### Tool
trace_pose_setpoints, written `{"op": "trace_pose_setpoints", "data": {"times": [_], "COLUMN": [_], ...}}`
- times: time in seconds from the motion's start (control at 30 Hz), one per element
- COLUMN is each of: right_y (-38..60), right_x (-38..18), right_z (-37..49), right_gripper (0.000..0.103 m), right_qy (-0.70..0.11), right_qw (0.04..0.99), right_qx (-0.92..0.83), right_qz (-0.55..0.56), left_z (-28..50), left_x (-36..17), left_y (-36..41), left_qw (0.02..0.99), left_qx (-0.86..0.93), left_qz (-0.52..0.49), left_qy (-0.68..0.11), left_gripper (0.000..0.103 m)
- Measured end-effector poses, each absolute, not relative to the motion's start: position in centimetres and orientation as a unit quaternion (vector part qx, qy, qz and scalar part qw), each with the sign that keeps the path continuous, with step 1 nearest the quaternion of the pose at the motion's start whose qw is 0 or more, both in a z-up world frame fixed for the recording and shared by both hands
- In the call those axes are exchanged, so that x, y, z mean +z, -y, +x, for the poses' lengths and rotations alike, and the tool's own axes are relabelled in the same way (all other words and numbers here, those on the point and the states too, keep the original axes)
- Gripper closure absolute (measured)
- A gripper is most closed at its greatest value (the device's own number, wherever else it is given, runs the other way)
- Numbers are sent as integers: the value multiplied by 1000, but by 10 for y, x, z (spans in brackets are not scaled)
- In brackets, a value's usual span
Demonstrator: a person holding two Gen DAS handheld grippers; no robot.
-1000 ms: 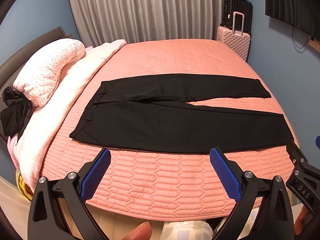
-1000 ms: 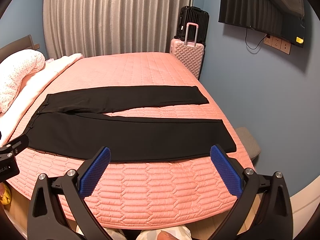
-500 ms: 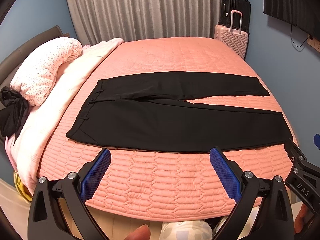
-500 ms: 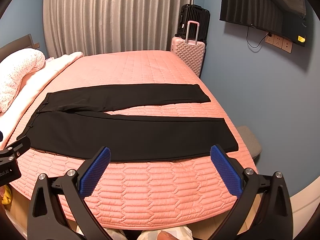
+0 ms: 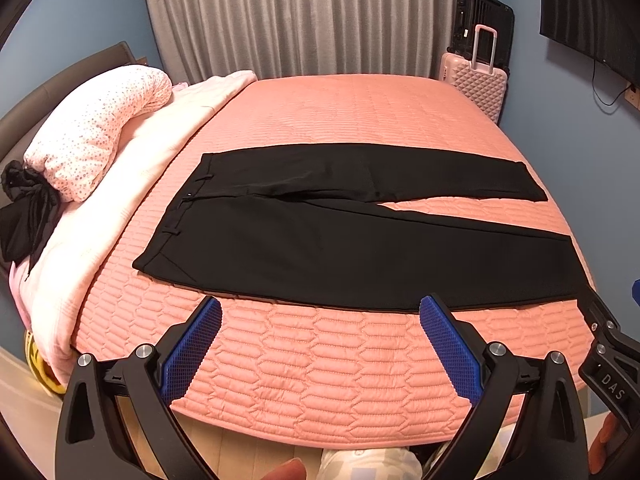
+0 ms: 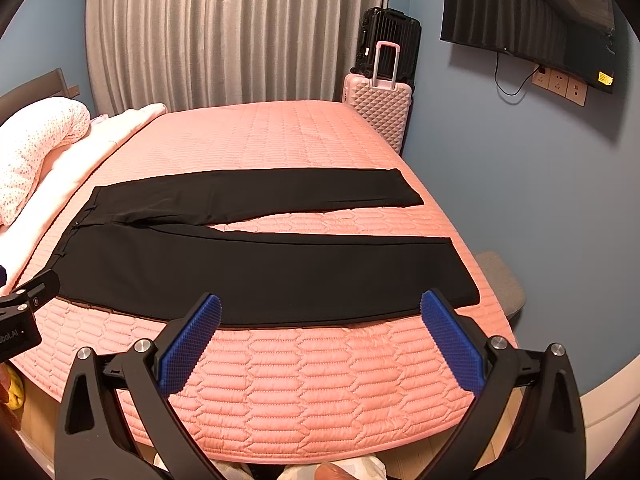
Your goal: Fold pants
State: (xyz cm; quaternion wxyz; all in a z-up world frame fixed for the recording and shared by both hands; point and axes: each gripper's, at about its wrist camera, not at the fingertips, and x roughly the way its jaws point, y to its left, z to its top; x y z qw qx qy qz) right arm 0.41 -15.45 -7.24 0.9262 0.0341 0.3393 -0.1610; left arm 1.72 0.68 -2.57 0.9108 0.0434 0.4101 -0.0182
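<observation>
Black pants (image 5: 320,240) lie flat and spread on the pink quilted bed (image 5: 340,360), waistband to the left, both legs running right with a gap between them. They also show in the right wrist view (image 6: 260,268). My left gripper (image 5: 320,312) is open and empty, hovering over the bed's near edge just short of the near pant leg. My right gripper (image 6: 320,310) is open and empty, over the near edge toward the hem end. Each gripper's side shows in the other's view.
A white dotted pillow (image 5: 92,132) and pale blanket (image 5: 120,208) lie along the bed's left side, with a black cloth (image 5: 24,216) beside them. A pink suitcase (image 5: 476,88) and a black one stand at the far right corner. A grey stool (image 6: 500,284) sits right of the bed.
Both grippers have moved a little forward and higher toward the bed. The pants have not moved. Both grippers stay open.
</observation>
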Motion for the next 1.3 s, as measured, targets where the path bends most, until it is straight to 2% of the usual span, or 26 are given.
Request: {"op": "trace_pose_setpoints", "data": {"times": [0.53,0.83,1.13,1.3], "right_y": [154,167,258,320], "right_x": [-74,-85,-95,-111], "right_z": [18,27,87,157], "right_gripper": [5,5,5,5], "right_qy": [-346,-350,-336,-321], "right_qw": [924,923,932,940], "right_qx": [-158,-158,-133,-118], "right_qz": [32,27,25,0], "left_z": [34,54,73,110], "left_x": [-35,-53,-56,-84], "left_y": [-17,-23,-12,6], "left_qw": [899,869,911,909], "left_qx": [-5,2,-40,-26], "left_qz": [30,11,-9,3], "left_qy": [-436,-494,-411,-416], "left_gripper": [5,5,5,5]}}
